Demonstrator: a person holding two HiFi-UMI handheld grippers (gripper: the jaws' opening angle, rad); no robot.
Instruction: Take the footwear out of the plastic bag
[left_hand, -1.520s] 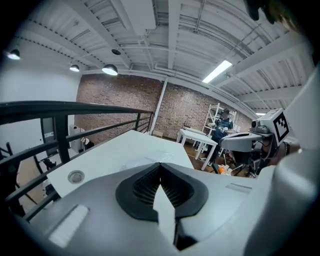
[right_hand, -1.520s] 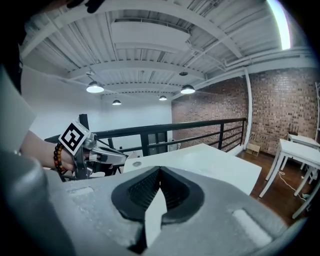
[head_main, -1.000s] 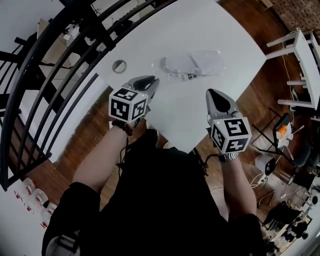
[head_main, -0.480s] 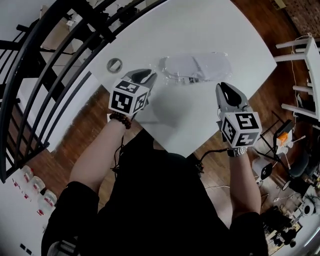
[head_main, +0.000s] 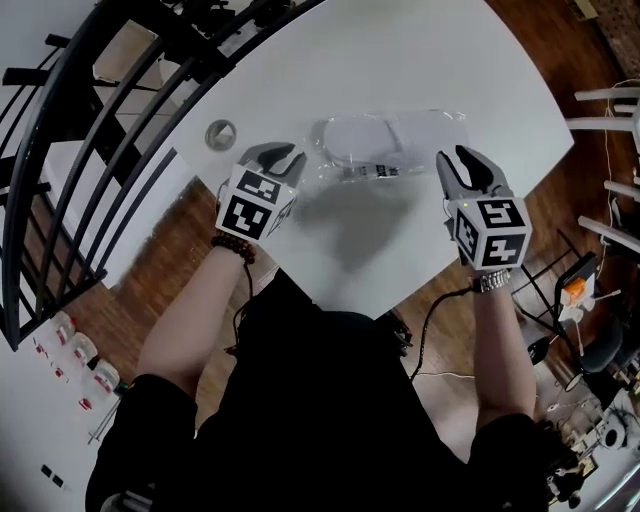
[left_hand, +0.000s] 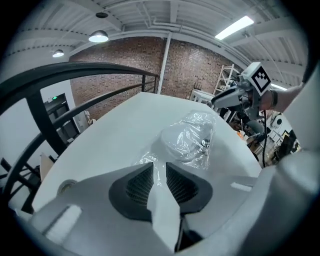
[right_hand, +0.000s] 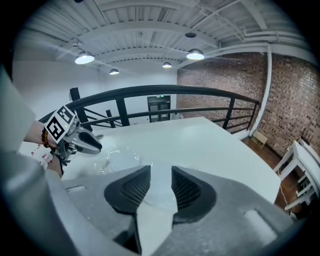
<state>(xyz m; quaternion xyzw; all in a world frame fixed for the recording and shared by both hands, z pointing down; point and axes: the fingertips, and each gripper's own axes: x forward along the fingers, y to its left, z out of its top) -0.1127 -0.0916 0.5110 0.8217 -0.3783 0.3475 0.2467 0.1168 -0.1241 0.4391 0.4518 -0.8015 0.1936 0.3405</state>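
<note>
A clear plastic bag (head_main: 390, 145) lies flat on the white table (head_main: 400, 50), with pale white footwear (head_main: 352, 135) inside it. My left gripper (head_main: 282, 156) hovers at the bag's left end, its jaws a narrow gap apart with nothing between them. The left gripper view shows the left gripper (left_hand: 159, 167) just short of the crinkled bag (left_hand: 190, 140). My right gripper (head_main: 462, 164) is at the bag's right end; its jaws have just been opening and nothing is between them. From the right gripper (right_hand: 161, 172), the bag (right_hand: 117, 160) lies ahead to the left.
A round cable grommet (head_main: 220, 131) sits in the table left of the left gripper. A black railing (head_main: 110, 120) curves along the table's left side. White furniture (head_main: 610, 95) stands on the wooden floor at right. The table's near edge runs just below both grippers.
Both grippers have moved forward and down to the two ends of the bag. The right gripper's jaws, shut a second ago, now stand apart.
</note>
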